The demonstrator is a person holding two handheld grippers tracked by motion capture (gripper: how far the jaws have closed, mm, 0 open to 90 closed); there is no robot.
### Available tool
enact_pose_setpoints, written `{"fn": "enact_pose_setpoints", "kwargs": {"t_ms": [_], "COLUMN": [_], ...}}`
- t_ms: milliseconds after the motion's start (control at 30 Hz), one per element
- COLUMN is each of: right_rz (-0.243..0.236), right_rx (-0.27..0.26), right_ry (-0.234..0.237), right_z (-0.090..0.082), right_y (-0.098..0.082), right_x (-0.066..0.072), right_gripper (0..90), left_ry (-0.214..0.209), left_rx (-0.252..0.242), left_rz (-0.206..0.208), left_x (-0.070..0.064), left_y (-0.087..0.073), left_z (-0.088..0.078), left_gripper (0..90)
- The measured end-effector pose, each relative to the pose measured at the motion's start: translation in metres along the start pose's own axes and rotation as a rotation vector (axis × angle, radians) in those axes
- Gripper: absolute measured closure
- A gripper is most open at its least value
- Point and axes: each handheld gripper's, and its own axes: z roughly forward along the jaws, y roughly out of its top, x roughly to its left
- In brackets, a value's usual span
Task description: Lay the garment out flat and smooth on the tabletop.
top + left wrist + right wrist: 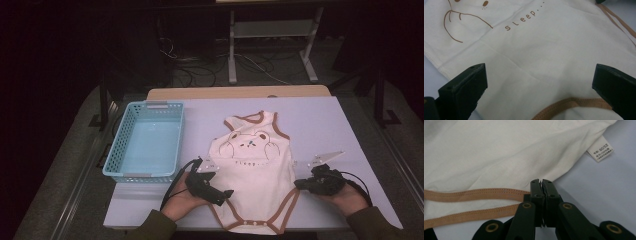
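Right tool [541,182] clenched on the bodysuit [257,175] edge; left tool [539,82] released above it.

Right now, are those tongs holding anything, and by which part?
The right tongs pinch the baby bodysuit at its brown-trimmed leg edge. The left tongs stand open over it, gripping nothing.

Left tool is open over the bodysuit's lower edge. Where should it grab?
Judging by the flat lie, grip the tan-trimmed leg opening of the bodysuit, coming in low from the outer left side. The left tool stands open over it; the right tool looks shut on the opposite hem.
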Motion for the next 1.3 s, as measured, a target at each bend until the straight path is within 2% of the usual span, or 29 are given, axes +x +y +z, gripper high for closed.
{"fn": "enact_pose_setpoints", "kwargs": {"t_ms": [67, 100, 133, 167, 233, 267, 300, 367, 400, 567, 733, 967, 1133, 1300], "right_rz": [0.001, 0.005, 0.007, 0.008, 0.012, 0.012, 0.016, 0.019, 0.021, 0.026, 0.018, -0.008, -0.027, -0.03], "right_rx": [0.002, 0.001, 0.002, 0.001, 0.004, 0.006, 0.006, 0.009, 0.007, -0.011, -0.042, -0.084, -0.104, -0.126], "right_ry": [-0.005, -0.007, -0.008, -0.012, -0.02, -0.021, -0.023, -0.025, -0.028, -0.013, 0.0, 0.006, 0.003, 0.008], "right_z": [-0.002, -0.004, -0.005, -0.006, -0.008, -0.01, -0.01, -0.013, -0.013, -0.016, -0.017, -0.014, -0.01, -0.007], "right_y": [-0.003, -0.005, -0.006, -0.008, -0.01, -0.011, -0.011, -0.014, -0.014, -0.017, -0.014, -0.006, 0.0, 0.003], "right_x": [0.0, -0.001, -0.001, -0.001, -0.003, -0.004, -0.005, -0.006, -0.007, -0.008, -0.009, -0.008, -0.007, -0.006], "right_gripper": [86.9, 86.9, 87.0, 87.0, 87.0, 87.0, 87.0, 86.9, 86.9, 84.6, 70.9, 53.1, 44.8, 37.0], "left_ry": [0.001, 0.003, -0.001, -0.001, -0.002, -0.002, -0.006, -0.002, -0.003, 0.002, 0.01, 0.024, 0.027, 0.04], "left_rx": [-0.002, -0.019, 0.0, -0.013, -0.006, -0.026, -0.015, -0.028, -0.022, -0.022, -0.028, -0.024, -0.02, -0.017], "left_rz": [0.0, -0.018, 0.003, -0.008, 0.005, -0.012, 0.002, -0.012, -0.002, -0.006, 0.001, -0.026, -0.053, -0.05], "left_x": [0.0, -0.002, -0.001, -0.002, -0.002, -0.003, -0.003, -0.005, -0.005, -0.001, 0.005, 0.014, 0.022, 0.027], "left_y": [0.001, 0.002, 0.003, 0.003, 0.005, 0.006, 0.007, 0.009, 0.01, 0.011, 0.018, 0.026, 0.032, 0.039], "left_z": [0.0, 0.002, 0.001, 0.002, 0.002, 0.004, 0.003, 0.004, 0.004, 0.006, 0.009, 0.015, 0.019, 0.021], "left_gripper": [0.0, 0.0, 0.0, 0.0, 0.0, 0.0, 0.0, 0.0, 0.0, 0.0, 0.0, 0.0, 0.0, 0.0]}}
